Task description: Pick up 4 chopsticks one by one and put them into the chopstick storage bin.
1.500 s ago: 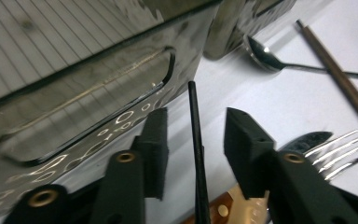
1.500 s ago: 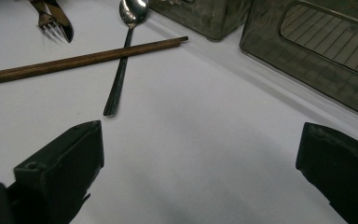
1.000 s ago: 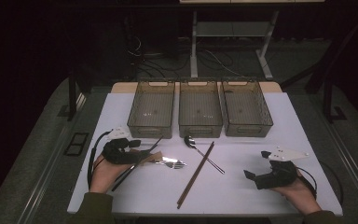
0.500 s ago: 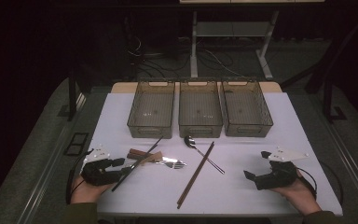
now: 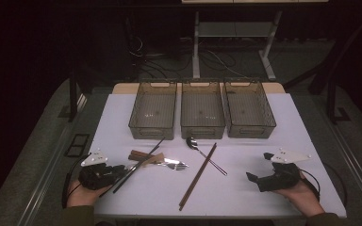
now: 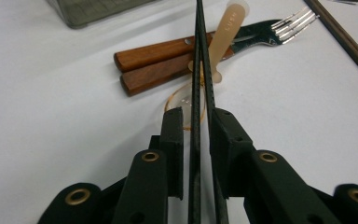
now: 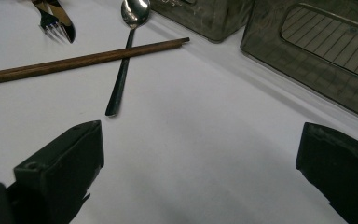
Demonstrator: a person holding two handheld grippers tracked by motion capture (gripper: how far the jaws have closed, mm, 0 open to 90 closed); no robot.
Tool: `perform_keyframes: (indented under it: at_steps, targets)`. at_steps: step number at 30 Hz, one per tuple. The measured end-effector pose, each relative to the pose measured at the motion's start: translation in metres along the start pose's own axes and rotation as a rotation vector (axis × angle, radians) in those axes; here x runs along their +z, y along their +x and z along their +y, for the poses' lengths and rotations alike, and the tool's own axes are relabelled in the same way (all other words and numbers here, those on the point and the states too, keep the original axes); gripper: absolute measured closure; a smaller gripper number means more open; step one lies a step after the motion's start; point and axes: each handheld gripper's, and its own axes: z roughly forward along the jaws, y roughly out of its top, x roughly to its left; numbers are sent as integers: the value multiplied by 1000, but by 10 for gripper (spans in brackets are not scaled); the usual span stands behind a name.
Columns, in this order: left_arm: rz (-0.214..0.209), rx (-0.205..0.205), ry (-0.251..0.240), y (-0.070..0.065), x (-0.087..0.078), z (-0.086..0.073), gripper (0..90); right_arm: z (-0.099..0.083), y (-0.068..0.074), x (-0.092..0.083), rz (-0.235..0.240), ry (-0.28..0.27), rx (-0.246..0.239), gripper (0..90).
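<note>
Your left gripper (image 5: 104,173) sits low at the near-left of the counter (image 5: 283,136), w/ the pair of black chopsticks (image 6: 198,74) running straight up btwn its 2 jaws. The jaws have just been closing in on the pair; in the left gripper view the pads stand right beside the sticks, but you can't tell for sure whether they press yet. The black chopsticks lie slanted on the counter, near ends at the gripper, far ends toward the left bin (image 5: 153,114), crossing over a pale plastic spoon (image 6: 227,29) and 2 wooden-handled pieces, 1 a fork (image 6: 279,25). A thin amber ring (image 6: 185,103) lies just ahead of the jaw tips. Your right gripper (image 5: 259,170) rests at the near-right, well apart from everything, jaws spread wide w/ nothing btwn them. Ahead of it lies a metal spoon (image 7: 125,56) w/ the brown chopsticks (image 7: 79,60) laid across its handle. 3 smoky bins stand side by side at the far edge: left, middle (image 5: 202,115), right (image 5: 250,113).
</note>
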Motion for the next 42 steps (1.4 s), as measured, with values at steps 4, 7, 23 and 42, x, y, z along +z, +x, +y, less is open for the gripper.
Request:
perform_keyframes:
  at_steps: [4, 7, 23, 42]
  targets:
    - [-6, 1, 8, 1, 0, 0, 757, 0, 0, 0, 1, 1, -1, 10]
    - [-7, -2, 16, 0, 0, -1, 767, 0, 0, 0, -1, 0, -2, 10]
    - [8, 34, 81, 1, 6, -2, 789, 0, 1, 0, 5, 3, -3, 9]
    - [39, 93, 151, -4, 12, 0, 830, 0, 1, 1, 3, 1, -9, 10]
